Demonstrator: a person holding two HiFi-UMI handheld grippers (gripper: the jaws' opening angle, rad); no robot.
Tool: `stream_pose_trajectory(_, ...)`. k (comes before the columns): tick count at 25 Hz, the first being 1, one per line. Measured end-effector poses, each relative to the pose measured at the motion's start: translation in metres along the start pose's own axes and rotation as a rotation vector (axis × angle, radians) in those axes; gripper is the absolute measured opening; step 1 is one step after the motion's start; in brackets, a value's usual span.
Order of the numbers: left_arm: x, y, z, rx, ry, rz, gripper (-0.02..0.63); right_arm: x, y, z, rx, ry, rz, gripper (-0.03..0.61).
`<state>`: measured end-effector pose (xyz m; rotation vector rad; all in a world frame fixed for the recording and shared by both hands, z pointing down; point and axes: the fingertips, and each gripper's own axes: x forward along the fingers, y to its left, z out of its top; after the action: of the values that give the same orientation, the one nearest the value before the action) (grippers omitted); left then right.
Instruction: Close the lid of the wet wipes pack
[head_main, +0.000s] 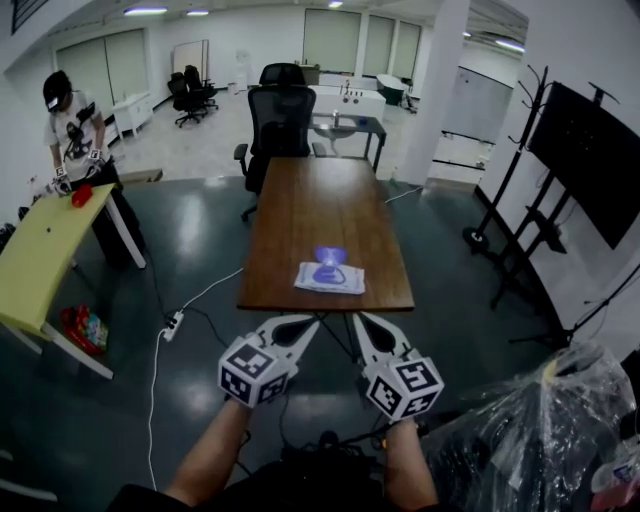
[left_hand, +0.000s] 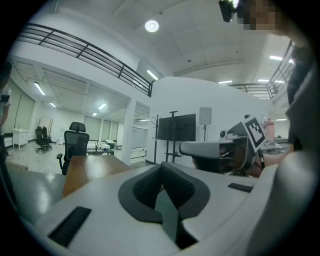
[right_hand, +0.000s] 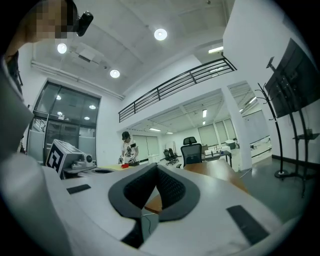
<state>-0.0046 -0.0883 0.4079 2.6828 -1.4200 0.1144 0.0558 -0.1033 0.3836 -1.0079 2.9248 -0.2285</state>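
Not started: 1 wipes pack (head_main: 330, 279) lies at the near edge of the 1 brown table (head_main: 310, 205), and its 1 lid (head_main: 330, 257) stands open at the pack's far side. 2 claws, left gripper (head_main: 305, 322) and right gripper (head_main: 362, 320), hang over the floor short of the table, well apart from the pack, each with jaws pressed together on nothing. All of it is left: reach in, push the lid down flat.

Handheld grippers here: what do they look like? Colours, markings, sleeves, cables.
The left gripper and right gripper match: white moulded shells taper into tongs lined with dark grey textured pads, and flat black strips are set into the shell. Each carries a white cube with black square markers at the hand end. The forearms are bare, with no sleeves in view. No cable shows on either gripper.
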Motion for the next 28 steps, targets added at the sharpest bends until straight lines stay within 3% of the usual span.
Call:
stream_pose_trajectory(6,0.059,0.021,0.005,-0.014,0.025,0.068,0.0,0.029,-0.05,0.0,-0.001,0.03,0.07,0.006)
stream_pose_trajectory(14,0.106,0.058,0.004,-0.014,0.062,0.108,0.0,0.067,-0.096,-0.002,0.002,0.075,0.089,0.006)
stream_pose_trajectory(22,0.141,0.126,-0.009,-0.021,0.098,0.059,0.0,0.126,-0.13,-0.018,0.017,0.121,0.001,0.006)
stream_pose_trajectory(28,0.165,0.18,-0.036,-0.033,0.147,-0.038,0.0,0.162,-0.147,-0.041,0.016,0.184,-0.126,0.006)
